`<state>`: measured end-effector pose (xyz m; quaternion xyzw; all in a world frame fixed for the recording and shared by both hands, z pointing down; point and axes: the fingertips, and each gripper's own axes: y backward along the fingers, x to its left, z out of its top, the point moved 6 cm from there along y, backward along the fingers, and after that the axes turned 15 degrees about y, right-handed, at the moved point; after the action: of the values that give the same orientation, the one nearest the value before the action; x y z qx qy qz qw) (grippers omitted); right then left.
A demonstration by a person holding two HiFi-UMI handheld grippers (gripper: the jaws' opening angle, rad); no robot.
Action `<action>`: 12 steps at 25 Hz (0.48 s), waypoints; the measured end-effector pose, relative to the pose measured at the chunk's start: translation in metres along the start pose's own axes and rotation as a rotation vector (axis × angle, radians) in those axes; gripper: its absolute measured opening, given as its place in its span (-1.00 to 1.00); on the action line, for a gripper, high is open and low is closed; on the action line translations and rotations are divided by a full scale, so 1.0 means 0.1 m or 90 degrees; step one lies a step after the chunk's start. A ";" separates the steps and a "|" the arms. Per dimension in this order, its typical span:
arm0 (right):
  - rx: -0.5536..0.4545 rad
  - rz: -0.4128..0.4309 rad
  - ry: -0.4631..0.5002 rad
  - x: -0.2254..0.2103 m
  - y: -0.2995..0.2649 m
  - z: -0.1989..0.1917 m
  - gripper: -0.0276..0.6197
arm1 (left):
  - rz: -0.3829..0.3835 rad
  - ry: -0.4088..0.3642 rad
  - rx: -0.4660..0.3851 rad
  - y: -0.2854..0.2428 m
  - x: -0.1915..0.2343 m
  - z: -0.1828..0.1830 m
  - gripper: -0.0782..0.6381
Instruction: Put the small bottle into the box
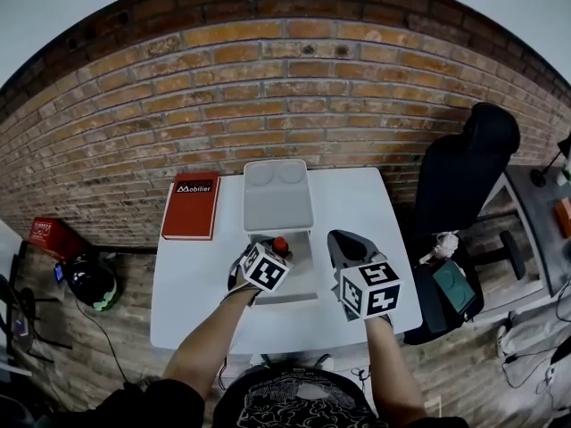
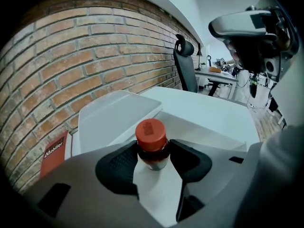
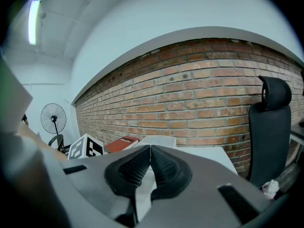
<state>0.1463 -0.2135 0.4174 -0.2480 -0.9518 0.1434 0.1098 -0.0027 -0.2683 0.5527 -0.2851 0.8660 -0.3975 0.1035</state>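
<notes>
Head view: left gripper (image 1: 275, 250) clamps small bottle (image 1: 280, 242) above box (image 1: 308, 266); right gripper (image 3: 149, 151) closed alongside.

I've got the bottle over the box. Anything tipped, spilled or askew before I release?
Nothing stands out. The small bottle is upright, red cap on, held between the jaws of the left gripper over the open box. No spill shows on the table. The right gripper is shut and empty.

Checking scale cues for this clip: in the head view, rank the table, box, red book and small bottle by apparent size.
1. table
2. box, counting its open lid
3. red book
4. small bottle, little more than its red cap showing
</notes>
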 end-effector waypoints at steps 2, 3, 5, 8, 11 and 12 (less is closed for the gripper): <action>-0.001 0.001 0.000 0.00 0.00 0.01 -0.85 | 0.001 0.002 -0.004 0.01 0.00 0.00 -0.15; -0.001 0.002 0.000 0.00 0.00 0.00 -0.85 | 0.002 0.004 -0.006 0.01 0.00 0.00 -0.15; -0.001 0.003 -0.001 0.01 0.00 0.00 -0.85 | 0.004 0.005 -0.008 0.01 0.00 -0.01 -0.14; -0.001 0.006 -0.001 0.02 -0.02 0.00 -0.85 | 0.007 0.006 -0.011 0.03 0.02 -0.02 -0.14; -0.003 0.011 -0.002 0.03 -0.04 0.00 -0.85 | 0.002 0.017 -0.016 0.08 0.03 -0.04 -0.14; -0.004 0.013 -0.003 0.04 -0.05 0.00 -0.85 | -0.001 0.021 -0.019 0.10 0.03 -0.04 -0.14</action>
<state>0.1403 -0.2161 0.4193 -0.2581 -0.9498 0.1421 0.1056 -0.0114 -0.2622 0.5483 -0.2809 0.8732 -0.3891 0.0846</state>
